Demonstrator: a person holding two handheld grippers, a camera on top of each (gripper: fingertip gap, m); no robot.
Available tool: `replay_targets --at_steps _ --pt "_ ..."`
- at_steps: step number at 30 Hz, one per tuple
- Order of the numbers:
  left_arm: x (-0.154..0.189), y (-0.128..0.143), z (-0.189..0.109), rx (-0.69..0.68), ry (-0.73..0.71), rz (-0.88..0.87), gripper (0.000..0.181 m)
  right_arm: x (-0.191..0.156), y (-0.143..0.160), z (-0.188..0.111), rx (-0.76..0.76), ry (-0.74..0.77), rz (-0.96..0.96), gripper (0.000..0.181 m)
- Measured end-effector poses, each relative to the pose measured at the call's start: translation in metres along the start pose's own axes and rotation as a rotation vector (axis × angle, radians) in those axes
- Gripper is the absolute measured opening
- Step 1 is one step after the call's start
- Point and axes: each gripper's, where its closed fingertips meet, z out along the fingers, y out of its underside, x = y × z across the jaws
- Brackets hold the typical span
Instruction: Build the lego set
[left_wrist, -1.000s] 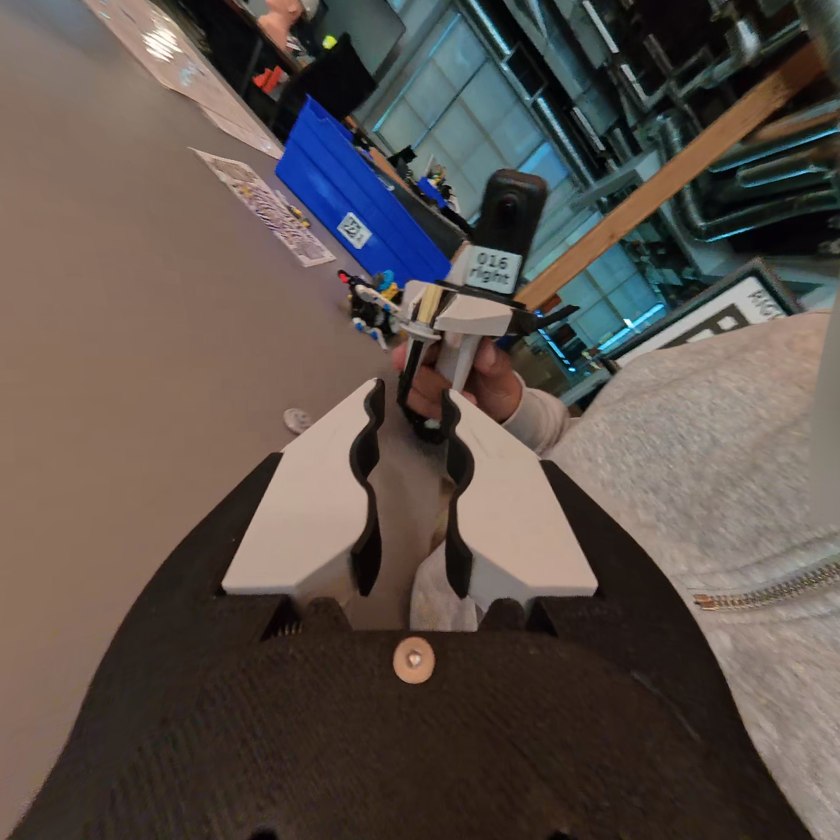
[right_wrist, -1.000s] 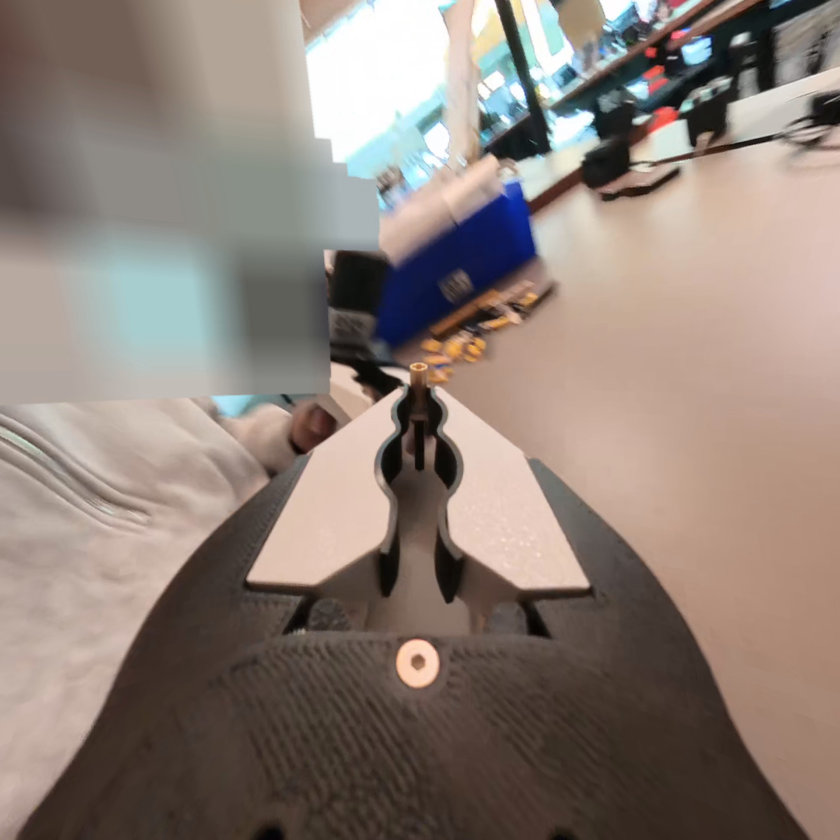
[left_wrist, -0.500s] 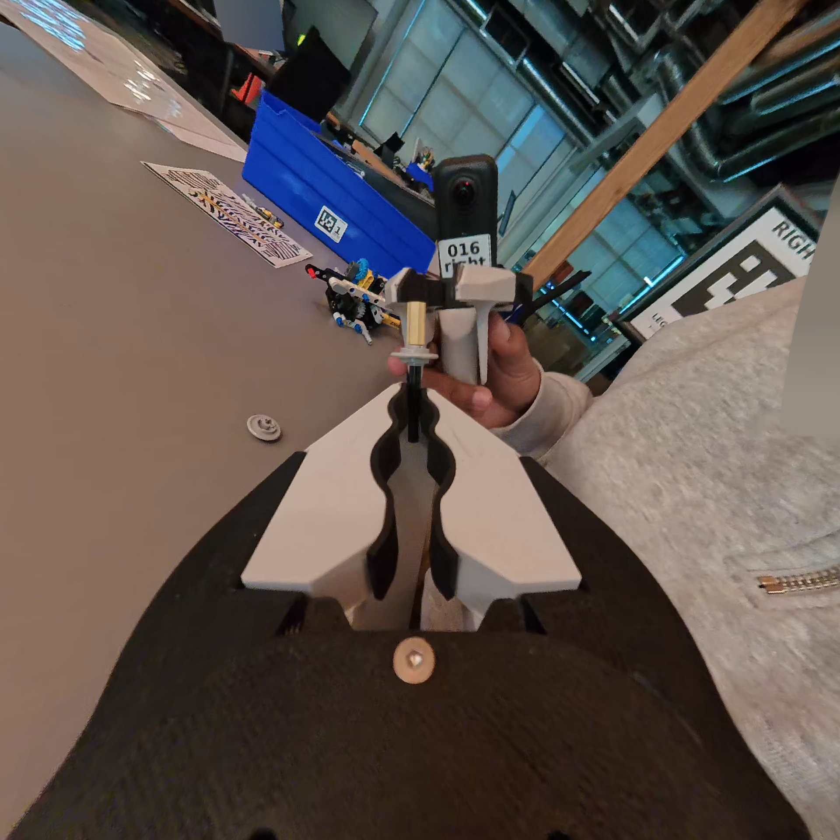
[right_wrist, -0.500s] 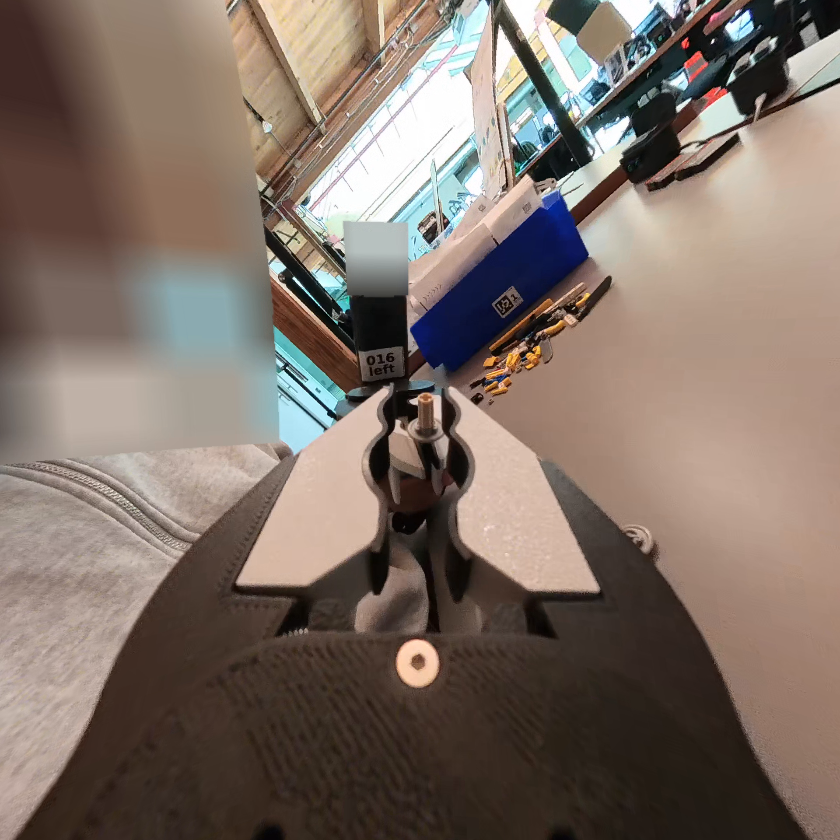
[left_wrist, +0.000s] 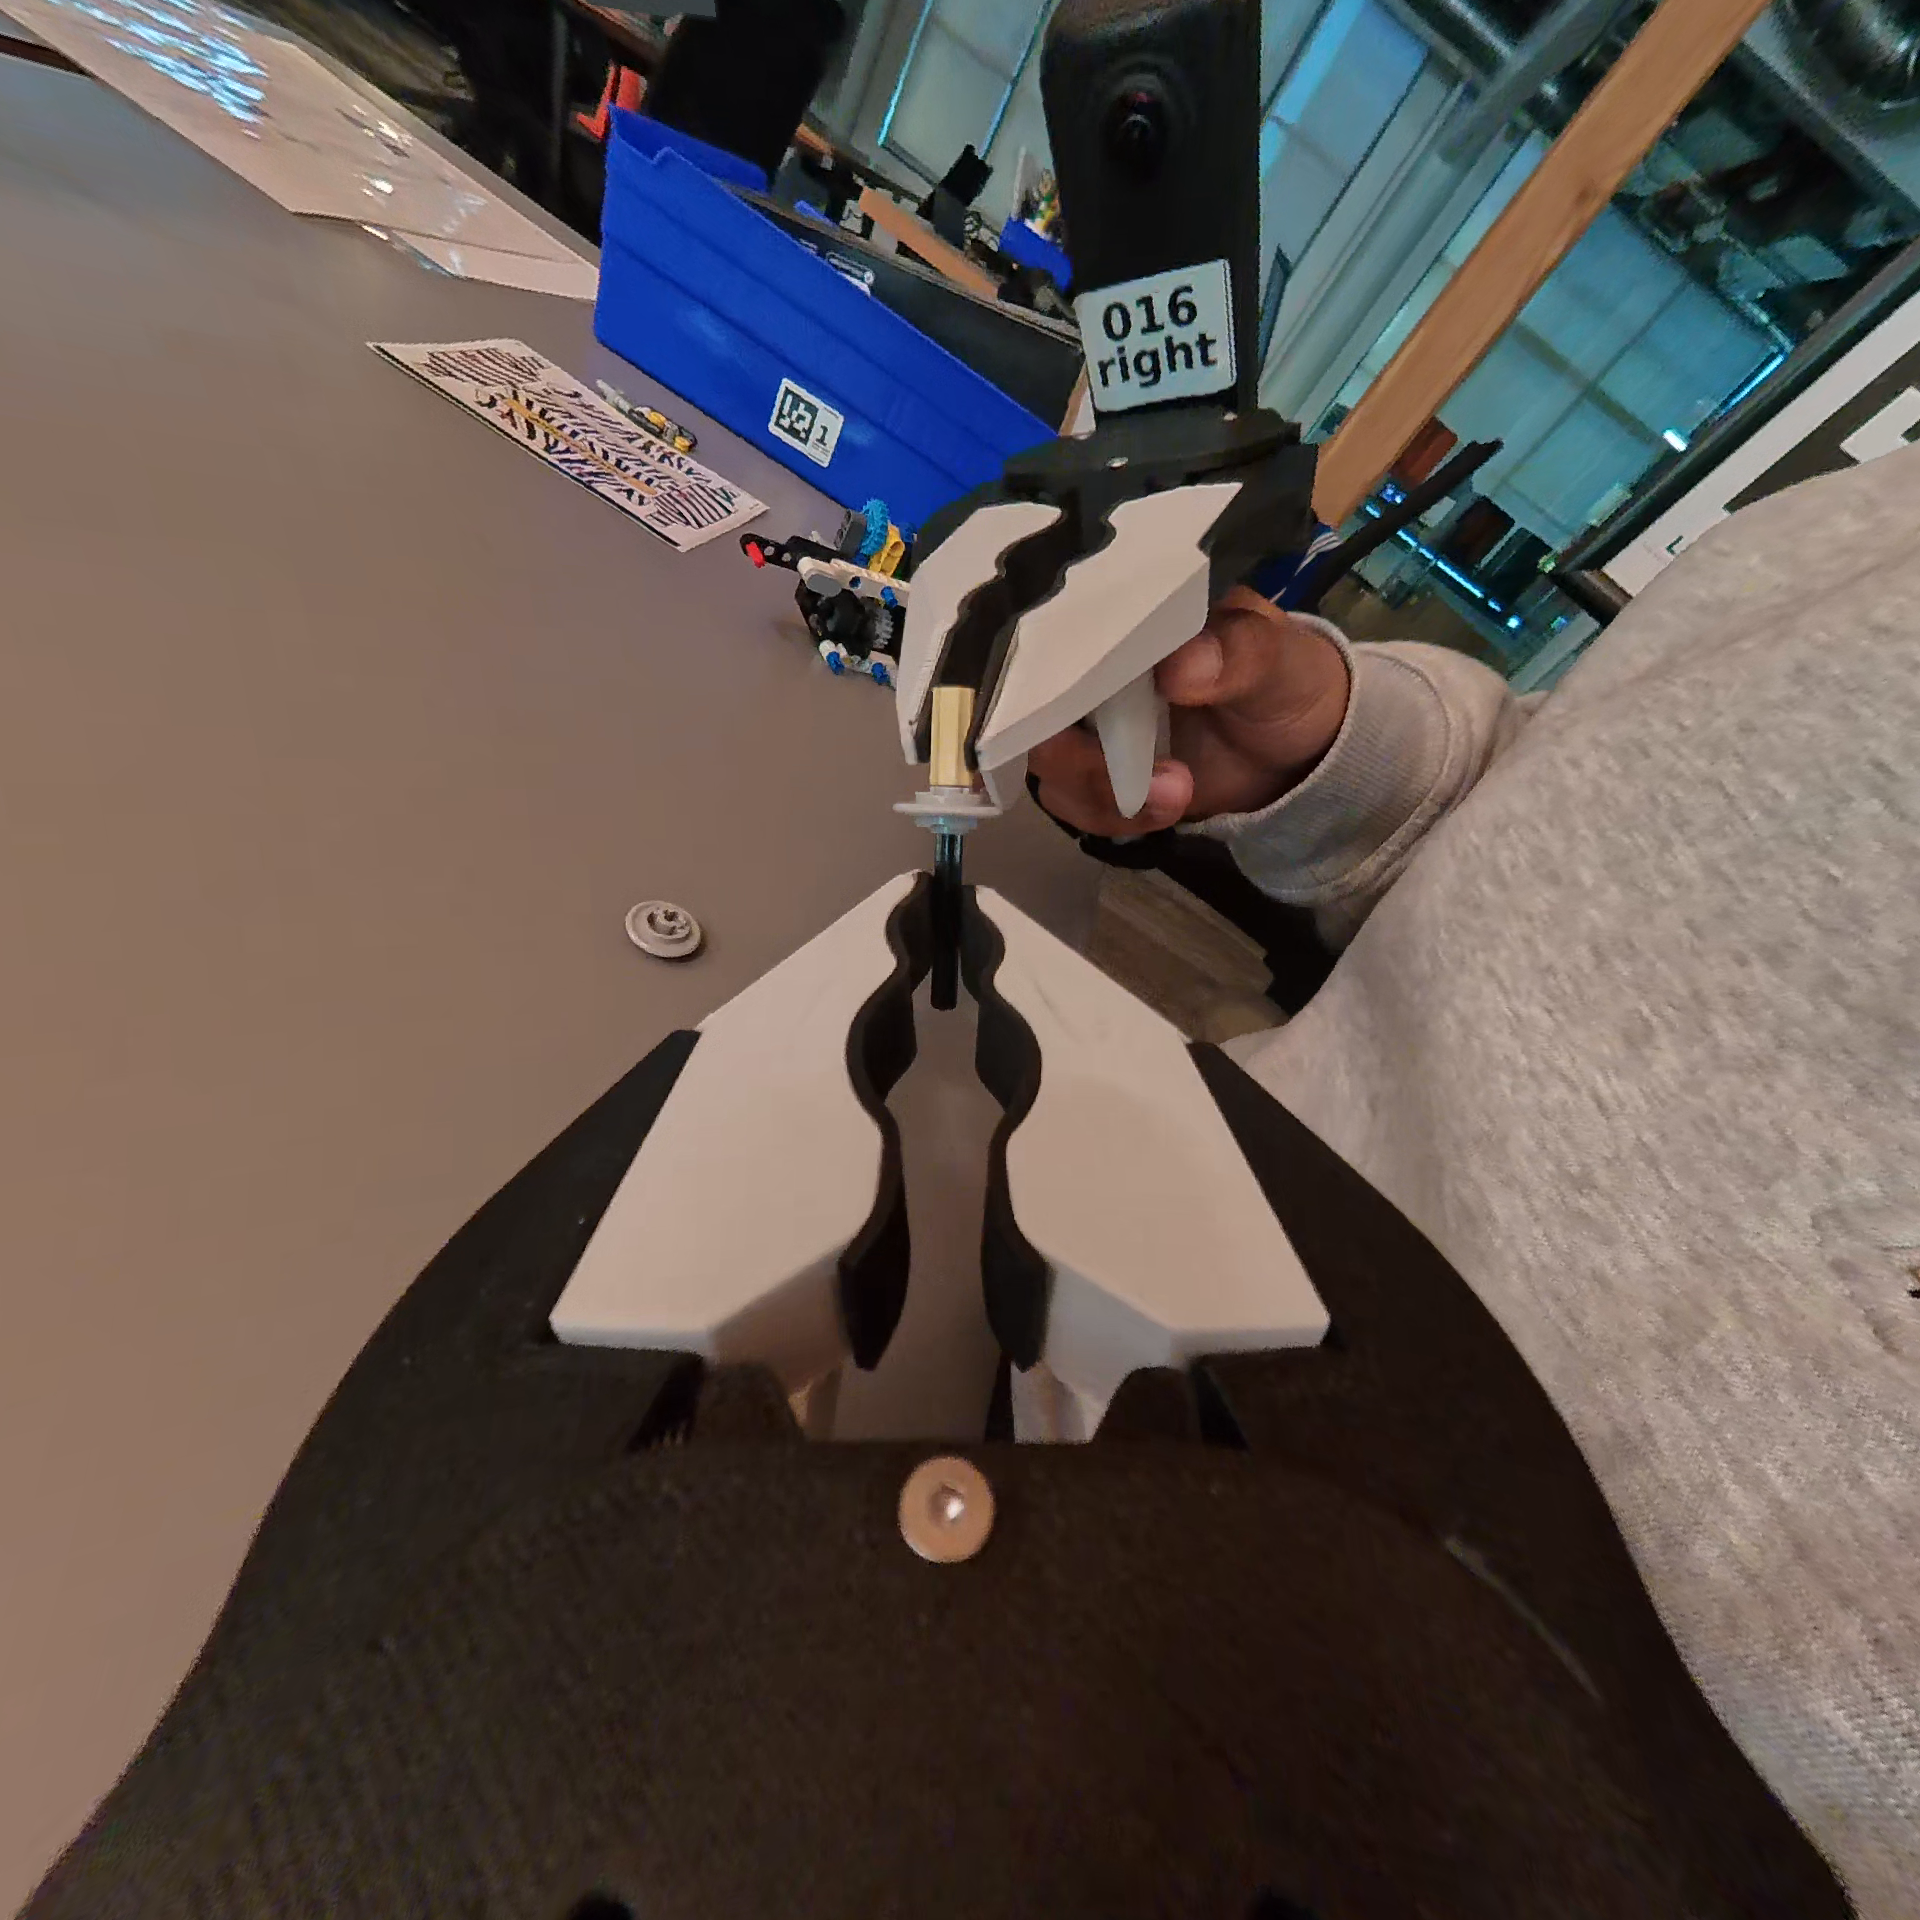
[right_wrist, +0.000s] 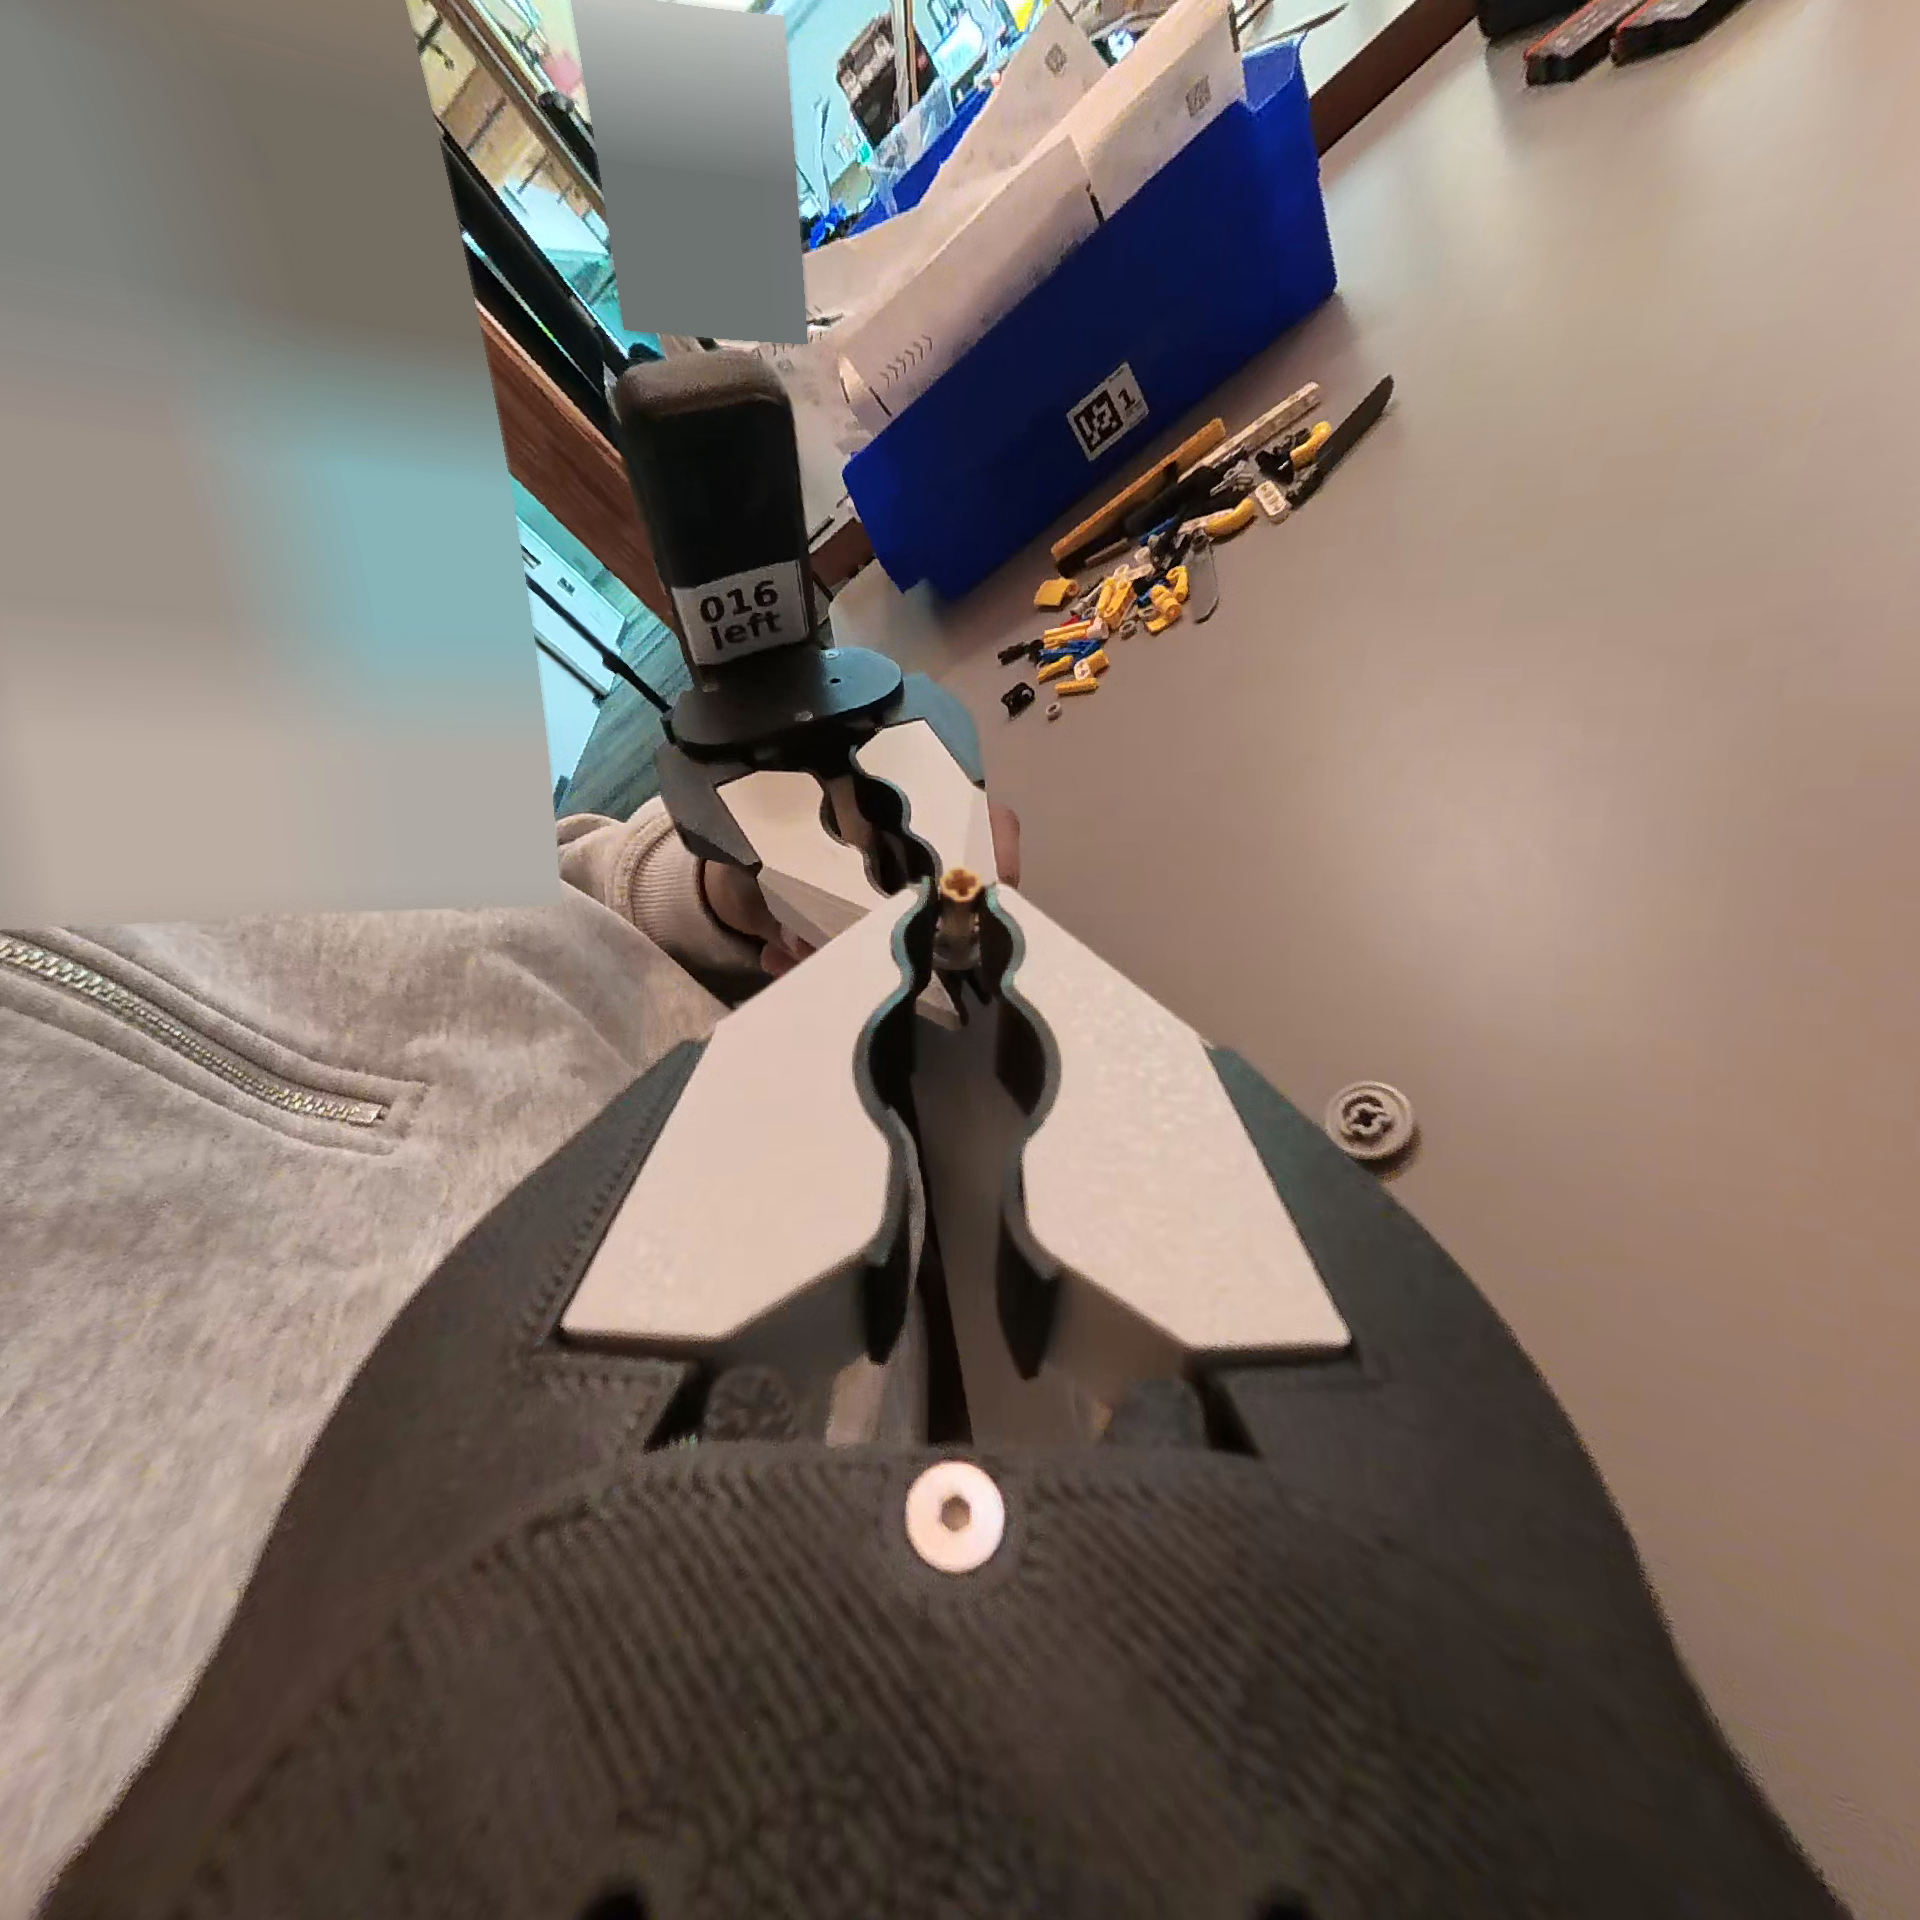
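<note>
Black axle (left_wrist: 943, 940) between left gripper (left_wrist: 943, 896) tips, tan sleeve (left_wrist: 951, 740) in right gripper (left_wrist: 961, 753)

Axle (left_wrist: 943, 956) btm hidden betw. fingers (left_wrist: 800, 1049)

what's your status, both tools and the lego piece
Left tool shut on black axle. Right tool shut on tan sleeve of the same axle, grey disc between. Held above table, nothing in the way.
</note>
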Motion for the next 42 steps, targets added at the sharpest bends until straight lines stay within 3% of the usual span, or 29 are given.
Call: replay_targets --at_steps 7,10,12,17,25,31,42 --pt "-0.002 0.001 0.000 -0.003 -0.021 -0.010 0.001 0.000 0.004 -0.001 -0.052 0.019 -0.038 0.006" --pt "-0.009 -0.006 -0.005 0.042 -0.029 -0.083 0.028 0.006 -0.004 -0.006 -0.034 0.089 -0.091 0.006" --pt "-0.018 -0.012 -0.014 0.077 -0.043 -0.137 0.033 0.015 -0.014 -0.014 -0.003 0.162 -0.118 0.006" --pt "-0.058 -0.020 -0.038 0.155 -0.179 -0.254 0.019 0.052 -0.018 -0.034 -0.056 0.435 -0.257 0.006" --pt "-0.066 -0.021 -0.046 0.180 -0.163 -0.317 0.002 0.062 0.001 -0.020 -0.232 0.601 -0.539 0.006" --pt "-0.066 -0.022 -0.046 0.185 -0.158 -0.320 0.000 0.061 0.021 -0.006 -0.299 0.593 -0.549 0.006" --pt "-0.065 -0.021 -0.044 0.175 -0.153 -0.319 0.000 0.065 0.023 -0.007 -0.322 0.581 -0.520 0.005"
